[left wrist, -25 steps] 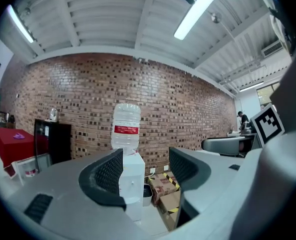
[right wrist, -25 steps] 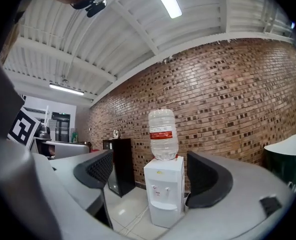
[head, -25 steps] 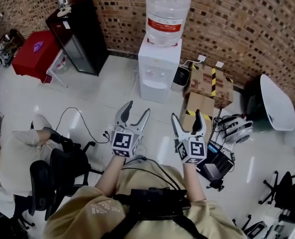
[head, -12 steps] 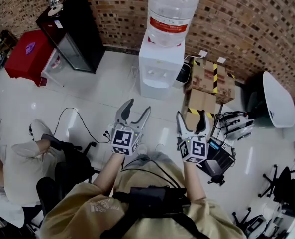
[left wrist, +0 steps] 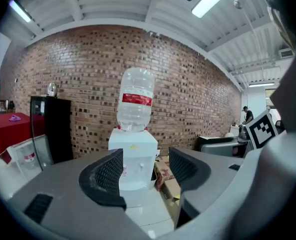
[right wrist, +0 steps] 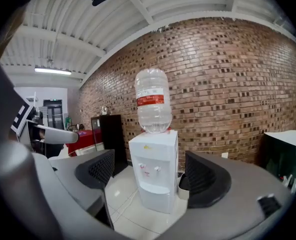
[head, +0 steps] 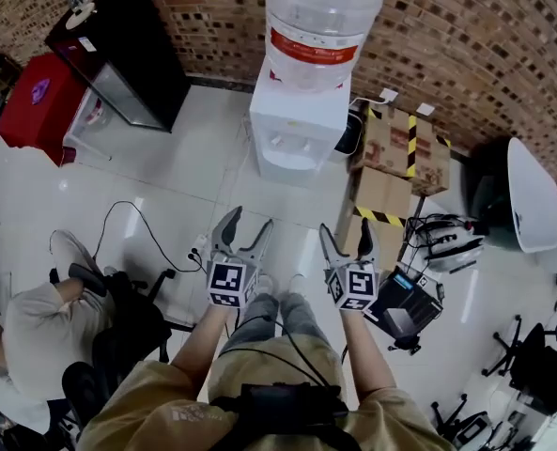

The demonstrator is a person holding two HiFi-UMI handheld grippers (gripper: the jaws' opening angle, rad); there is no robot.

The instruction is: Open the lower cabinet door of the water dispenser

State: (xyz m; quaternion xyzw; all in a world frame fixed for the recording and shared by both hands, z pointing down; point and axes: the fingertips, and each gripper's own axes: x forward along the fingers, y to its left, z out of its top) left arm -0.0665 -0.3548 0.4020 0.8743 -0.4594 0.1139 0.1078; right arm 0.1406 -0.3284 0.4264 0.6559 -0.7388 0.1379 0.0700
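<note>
The white water dispenser [head: 295,125] stands against the brick wall with a clear bottle [head: 321,15] on top. It also shows ahead in the left gripper view [left wrist: 133,158] and the right gripper view [right wrist: 154,174], where its lower front [right wrist: 153,200] looks closed. Both grippers are held out over the floor, well short of the dispenser. My left gripper [head: 247,225] [left wrist: 145,169] is open with nothing in it. My right gripper [head: 346,235] [right wrist: 150,170] is wide, its jaws closing a little, with nothing between them.
Cardboard boxes [head: 396,150] sit just right of the dispenser. A black cabinet [head: 118,59] and a red table [head: 29,101] stand at the left. A person sits in an office chair [head: 109,322] at lower left. A cable [head: 137,222] lies on the floor; equipment [head: 405,308] lies at the right.
Both grippers have sunk lower in the head view. The dispenser now looks larger and closer. The seated person and the furniture have slid towards the frame's edges.
</note>
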